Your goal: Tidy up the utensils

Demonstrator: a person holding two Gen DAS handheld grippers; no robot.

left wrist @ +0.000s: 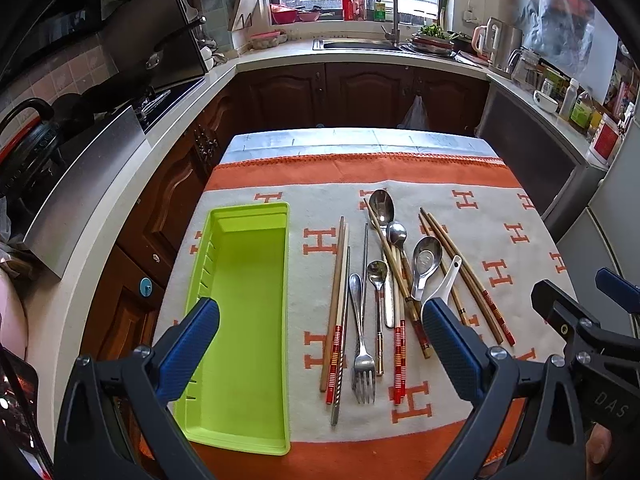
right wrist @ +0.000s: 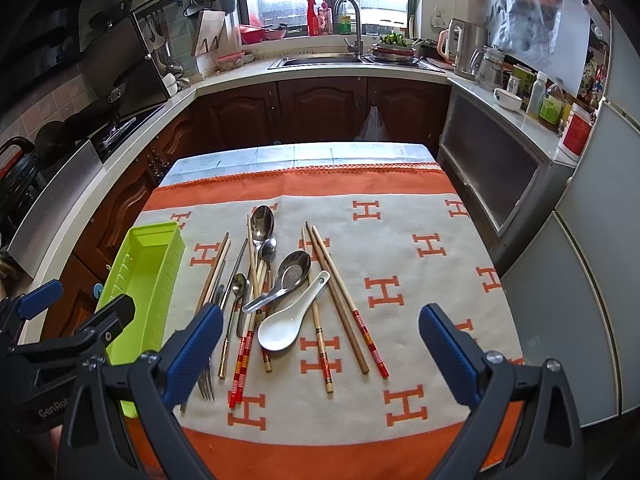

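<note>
The left hand-held gripper (left wrist: 320, 344) fills the near edge of its own view, its blue pads spread wide apart and holding nothing; the right hand-held gripper (right wrist: 320, 344) hangs the same way, fingers well apart and empty. Both hover above the near side of the worktop (right wrist: 400, 216), which is covered by an orange-and-cream cloth.

Judging from how things lie, the sorting has not begun. The green tray (left wrist: 244, 312) sits under the left gripper's left finger, long side running away from it, and its bottom is bare. Every utensil is out on the cloth: ahead of the left gripper and between its fingers lie a fork (left wrist: 362, 364), several metal spoons (left wrist: 382, 206) and red-banded chopsticks (left wrist: 334, 360), partly crossing one another. Ahead of the right gripper, between its fingers, a white ceramic spoon (right wrist: 286, 326) rests bowl-up with its handle leaning on a metal ladle-style spoon (right wrist: 290, 274), and loose wooden chopsticks (right wrist: 340, 300) lie just to the right of it.

The next move probably calls for picking one piece off the top of the heap. The white spoon looks the easiest for the right gripper, since nothing lies over it. It would then have to travel leftwards to the tray.
</note>
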